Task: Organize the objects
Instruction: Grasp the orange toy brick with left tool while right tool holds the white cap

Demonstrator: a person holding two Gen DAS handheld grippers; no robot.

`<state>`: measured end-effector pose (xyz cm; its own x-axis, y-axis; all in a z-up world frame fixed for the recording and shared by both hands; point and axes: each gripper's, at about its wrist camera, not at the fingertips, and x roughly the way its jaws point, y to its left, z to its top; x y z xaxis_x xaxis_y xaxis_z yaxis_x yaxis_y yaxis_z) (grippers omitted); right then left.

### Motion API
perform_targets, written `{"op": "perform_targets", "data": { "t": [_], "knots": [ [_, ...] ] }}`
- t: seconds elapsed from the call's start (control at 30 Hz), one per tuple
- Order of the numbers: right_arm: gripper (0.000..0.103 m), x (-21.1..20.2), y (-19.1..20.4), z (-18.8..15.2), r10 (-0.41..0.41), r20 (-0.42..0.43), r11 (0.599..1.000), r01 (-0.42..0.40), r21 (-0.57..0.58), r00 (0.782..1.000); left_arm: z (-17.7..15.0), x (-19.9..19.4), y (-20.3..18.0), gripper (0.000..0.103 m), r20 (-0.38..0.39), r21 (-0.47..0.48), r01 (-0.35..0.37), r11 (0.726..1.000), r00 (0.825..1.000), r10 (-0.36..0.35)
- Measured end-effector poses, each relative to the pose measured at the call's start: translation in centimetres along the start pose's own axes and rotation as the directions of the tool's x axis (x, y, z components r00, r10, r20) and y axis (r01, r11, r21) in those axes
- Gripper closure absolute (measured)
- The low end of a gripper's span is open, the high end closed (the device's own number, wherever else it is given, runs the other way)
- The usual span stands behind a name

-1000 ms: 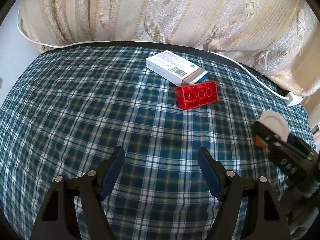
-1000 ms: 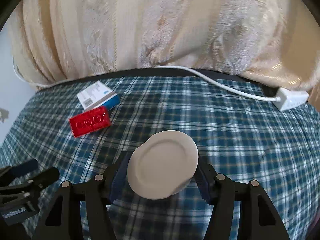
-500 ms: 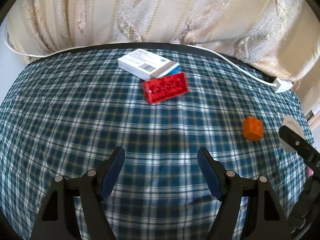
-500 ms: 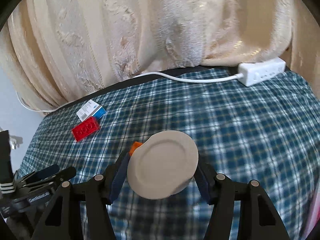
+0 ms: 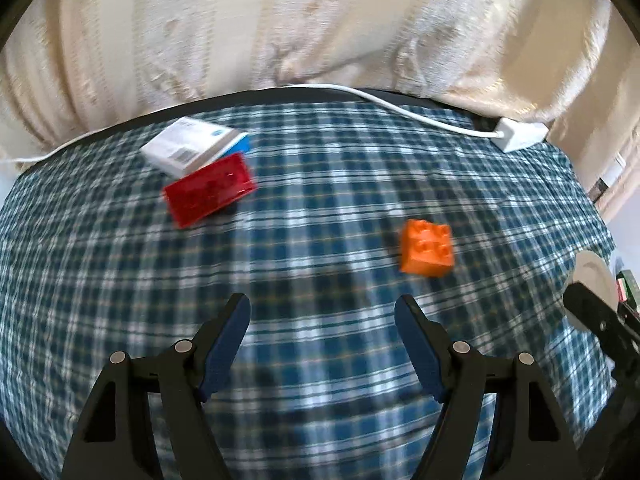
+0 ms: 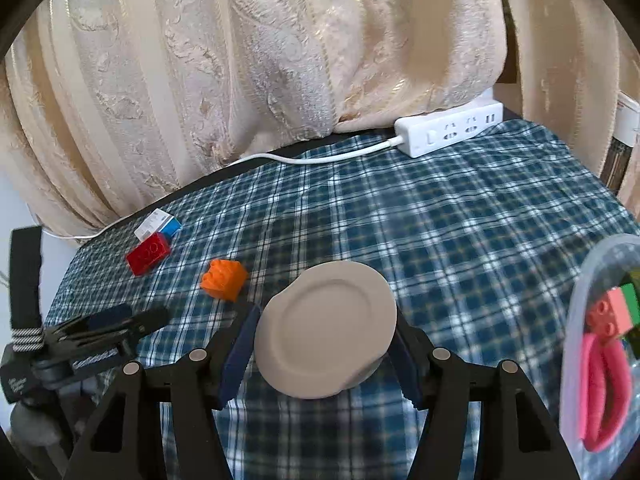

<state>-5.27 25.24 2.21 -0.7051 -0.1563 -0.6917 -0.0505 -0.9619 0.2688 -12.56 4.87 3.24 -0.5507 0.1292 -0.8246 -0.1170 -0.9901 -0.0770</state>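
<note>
Small beige plate carried in the right gripper, probably bound for the clear bin at right.

Its 2 fingers clamp the plate's rim, tilted, above the plaid cloth. The left gripper hovers level, jaws spread and empty, facing the orange brick; red brick and white carton lie beyond, apparently touching.

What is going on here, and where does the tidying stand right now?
A person is sorting objects on a checked tablecloth with two handheld grippers. The right gripper holds a small beige plate between its fingers, near a clear bin with toys inside. The left gripper is open and empty. An orange block, a red brick and a small box lie loose.
</note>
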Motion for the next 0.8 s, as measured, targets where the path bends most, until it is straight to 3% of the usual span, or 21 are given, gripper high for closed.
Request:
{"op": "perform_targets", "data": {
  "t": [0.33,0.6,0.8],
  "knots": [
    [0.038,-0.9,-0.4,-1.1,0.019,0.019,1.000,-0.019,-0.008,1.000,1.5,0.8,-3.9,0.029,0.005,0.073,0.031,0.997,1.000,-0.031],
    [0.038,-0.9,-0.6,-1.4,0.053,0.014,0.999,-0.053,0.003,0.999,2.1,2.6,-5.0,0.051,-0.020,0.076,0.045,0.996,0.999,-0.044],
    [0.038,-0.9,-0.6,-1.4,0.060,0.010,0.998,-0.060,-0.001,0.998,2.1,3.3,-5.4,0.058,-0.021,0.080,0.068,0.995,0.998,-0.066]
  ]
}}
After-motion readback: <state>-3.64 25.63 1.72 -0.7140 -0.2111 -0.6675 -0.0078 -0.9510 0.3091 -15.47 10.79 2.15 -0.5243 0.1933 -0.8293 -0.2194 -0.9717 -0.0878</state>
